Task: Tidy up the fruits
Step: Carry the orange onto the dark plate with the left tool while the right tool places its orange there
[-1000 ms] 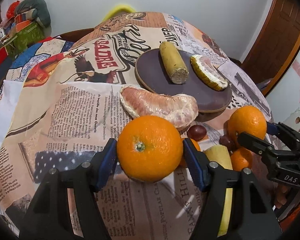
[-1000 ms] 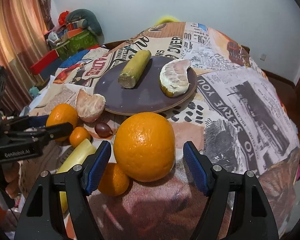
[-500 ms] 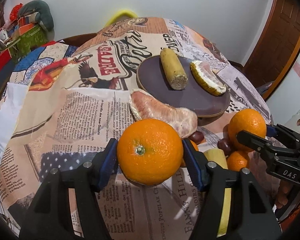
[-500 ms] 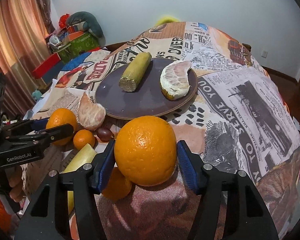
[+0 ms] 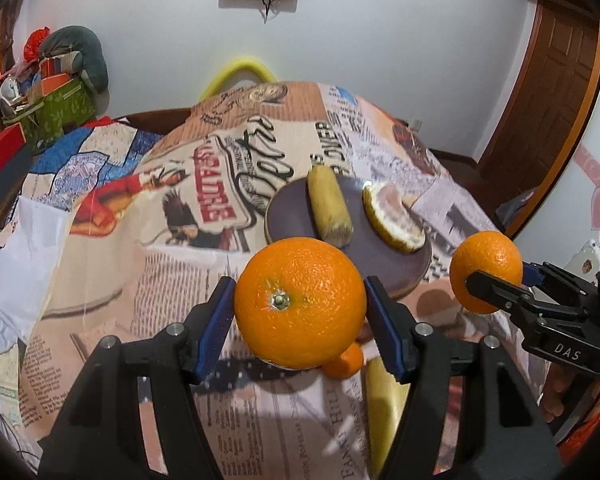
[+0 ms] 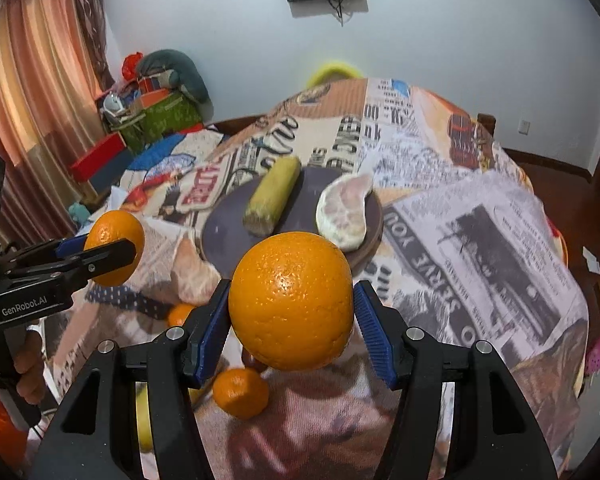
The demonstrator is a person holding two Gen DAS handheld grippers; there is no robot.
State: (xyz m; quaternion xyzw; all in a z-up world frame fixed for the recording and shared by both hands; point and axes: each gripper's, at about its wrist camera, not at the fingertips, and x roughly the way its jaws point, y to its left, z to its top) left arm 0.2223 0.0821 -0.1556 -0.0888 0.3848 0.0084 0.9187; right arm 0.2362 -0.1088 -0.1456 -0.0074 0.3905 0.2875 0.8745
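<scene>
My left gripper (image 5: 300, 314) is shut on a large orange (image 5: 300, 304) and holds it above the table. My right gripper (image 6: 290, 312) is shut on a second large orange (image 6: 292, 300), also lifted; it shows in the left wrist view (image 5: 486, 270) too. A dark round plate (image 6: 228, 224) ahead holds a yellow-green cane piece (image 6: 274, 196) and a peeled pomelo segment (image 6: 342, 216). Another pomelo segment (image 6: 194, 270), small tangerines (image 6: 240, 392) and a pale yellow fruit (image 5: 384, 400) lie on the cloth below the grippers.
The table wears a newspaper-print cloth (image 6: 480, 240). White cloth (image 5: 16, 264) lies at its left edge. Boxes and bags (image 6: 152, 116) are stacked by the curtain at the left. A wooden door (image 5: 548, 92) is at the right, and a yellow chair back (image 5: 240, 70) stands behind the table.
My right gripper closed on its orange. Both grippers then lifted their oranges off the cloth, so the plate and loose fruit now sit lower and farther away.
</scene>
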